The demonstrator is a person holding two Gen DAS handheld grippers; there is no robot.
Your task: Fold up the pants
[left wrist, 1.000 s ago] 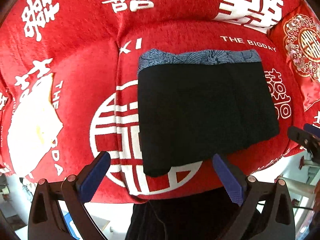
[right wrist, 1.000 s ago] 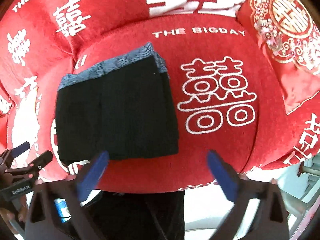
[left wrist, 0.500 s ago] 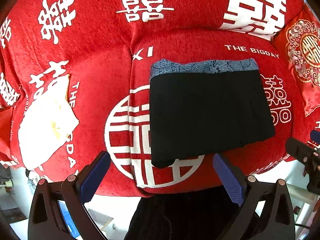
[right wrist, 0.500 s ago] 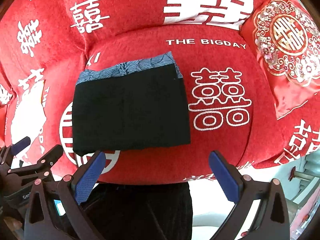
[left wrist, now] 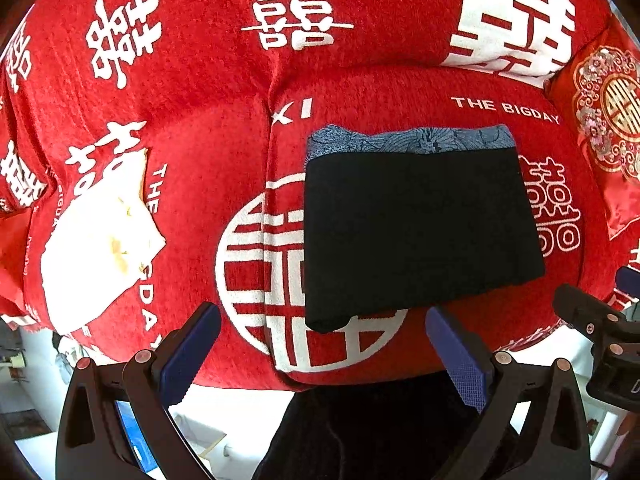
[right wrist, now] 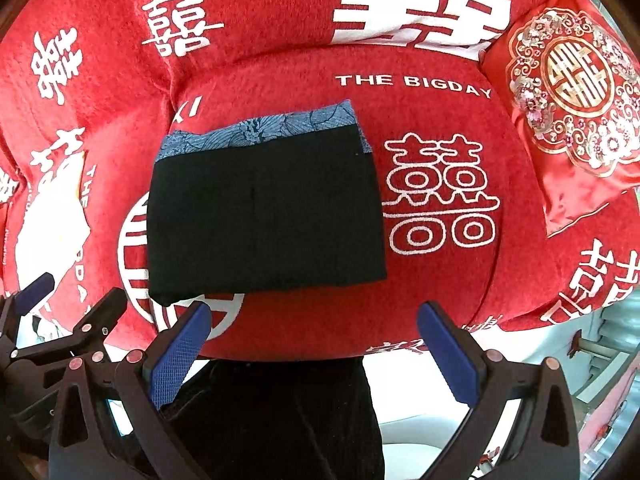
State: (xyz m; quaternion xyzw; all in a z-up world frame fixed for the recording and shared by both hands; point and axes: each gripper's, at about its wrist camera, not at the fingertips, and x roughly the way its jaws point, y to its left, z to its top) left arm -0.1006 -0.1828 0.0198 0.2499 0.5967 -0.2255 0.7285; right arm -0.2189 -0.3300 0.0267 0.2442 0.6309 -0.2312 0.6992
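The black pants (left wrist: 416, 232) lie folded into a flat rectangle on the red sofa seat (left wrist: 400, 104), with a blue patterned waistband strip along the far edge. They also show in the right wrist view (right wrist: 260, 216). My left gripper (left wrist: 324, 352) is open and empty, held back from the seat's front edge below the fold. My right gripper (right wrist: 314, 352) is open and empty, also back from the front edge. Each gripper appears at the side of the other's view.
A white folded cloth (left wrist: 96, 248) lies on the seat to the left. A red embroidered cushion (right wrist: 576, 112) leans at the right. The sofa back (right wrist: 280, 8) rises behind. Floor and dark trousers of the person show below the seat edge.
Both grippers have drawn back from the sofa, so the folded pants look smaller and farther. The pants have not moved.
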